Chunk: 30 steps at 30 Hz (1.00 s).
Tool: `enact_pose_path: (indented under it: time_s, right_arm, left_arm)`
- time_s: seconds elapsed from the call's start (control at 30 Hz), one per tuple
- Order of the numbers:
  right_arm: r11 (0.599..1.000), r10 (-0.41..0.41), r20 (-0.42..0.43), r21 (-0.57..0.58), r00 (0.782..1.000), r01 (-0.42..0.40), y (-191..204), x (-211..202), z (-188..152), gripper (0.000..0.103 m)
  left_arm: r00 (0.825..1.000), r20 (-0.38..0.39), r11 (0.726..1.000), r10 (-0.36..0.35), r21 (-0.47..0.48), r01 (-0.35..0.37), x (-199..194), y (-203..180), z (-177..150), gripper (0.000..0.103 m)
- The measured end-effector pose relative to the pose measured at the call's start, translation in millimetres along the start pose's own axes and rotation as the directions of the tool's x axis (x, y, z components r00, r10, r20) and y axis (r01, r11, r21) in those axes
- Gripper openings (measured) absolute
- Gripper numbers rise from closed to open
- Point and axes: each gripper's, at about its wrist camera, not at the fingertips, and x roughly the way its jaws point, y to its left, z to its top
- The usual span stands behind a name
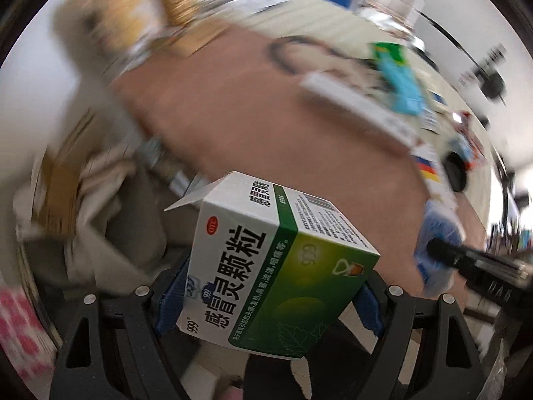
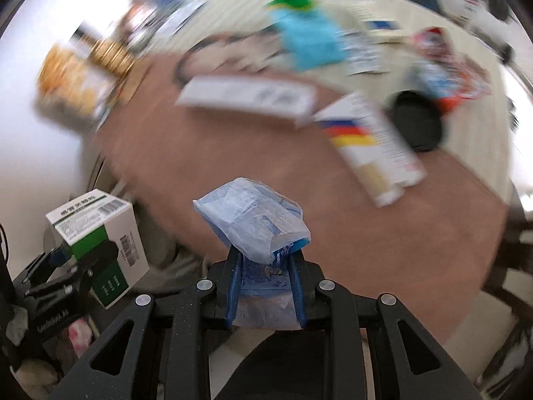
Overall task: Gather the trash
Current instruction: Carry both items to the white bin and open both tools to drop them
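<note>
Left wrist view: brown desk (image 1: 266, 126) ahead of both tongs, blurred, carrying what seem to be cartons and wrappers. Left tongs (image 1: 266, 300) are clamped on a green-and-white medicine box (image 1: 276, 266). Right tongs (image 2: 265, 266) are clamped on a crumpled blue plastic bag (image 2: 253, 220).

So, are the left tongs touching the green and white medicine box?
Touching. The left wrist view shows the medicine box clamped between both blue pads of the left tongs.

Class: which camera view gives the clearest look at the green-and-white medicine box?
The left wrist view: the medicine box fills the foreground, sharp, held by the left gripper. The right wrist view shows it small at the left edge.
</note>
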Motion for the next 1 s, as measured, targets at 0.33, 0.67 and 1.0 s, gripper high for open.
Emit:
enact_pose_path:
  time_s: [0.33,0.67,1.0]
  right_arm:
    - [0.969,0.003,-0.215,-0.242,0.977,-0.056,115,176,-89,0.027]
    - [0.946,-0.078,-0.355,-0.321,0.932,-0.044,112,399,-139,0.030]
    - [0.894,-0.202,-0.323,-0.446,0.925,0.040,95,493,-156,0.099]
  left_arm:
    - [0.986,-0.143,0.915,-0.087,-0.403,0.022,134,156,-105,0.083]
    - [0.941,-0.208,0.787,-0.267,-0.610,0.088,332,226,-178,0.084]
    - [0.943,-0.325,0.835,-0.078,-0.538,-0.116,390,238,-223,0.098]
